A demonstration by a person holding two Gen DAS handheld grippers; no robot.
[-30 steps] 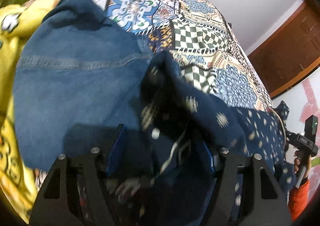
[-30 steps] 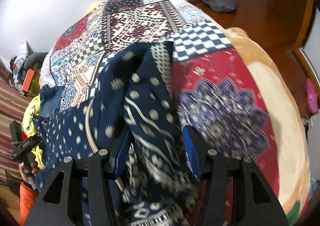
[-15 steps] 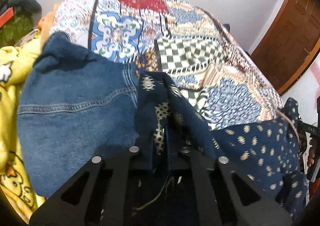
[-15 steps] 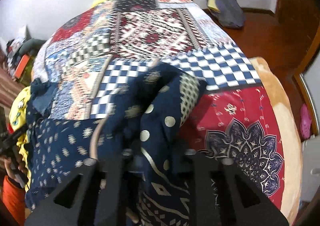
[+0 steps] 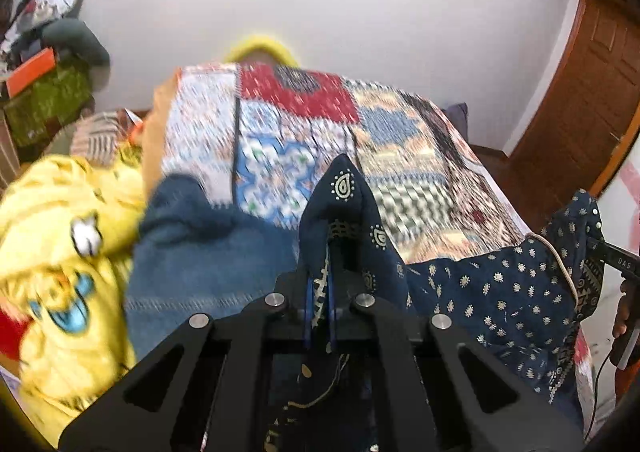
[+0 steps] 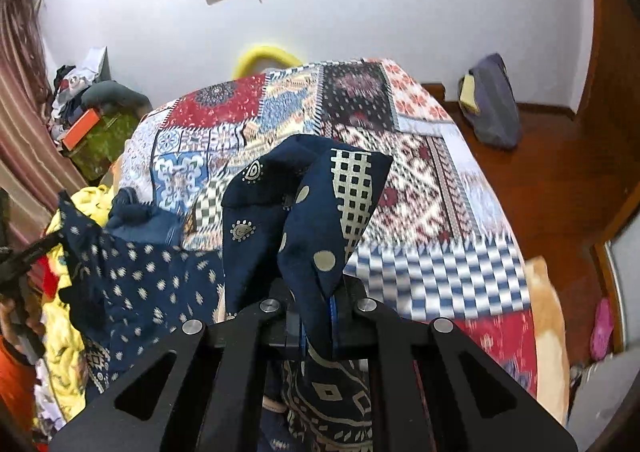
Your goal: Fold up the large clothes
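Left gripper [image 5: 320,292], right gripper [image 6: 318,316] pinch navy garment [image 5: 500,292], peaks upward

One navy printed garment [image 5: 496,288], one denim piece [image 5: 208,268], one patchwork bedspread [image 5: 304,119], two hand-held grippers.

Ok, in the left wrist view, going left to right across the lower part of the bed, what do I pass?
Yellow cartoon-print fabric → blue denim garment → left gripper shut on a peak of the navy patterned cloth → the cloth's dotted span → right gripper holding its far end.
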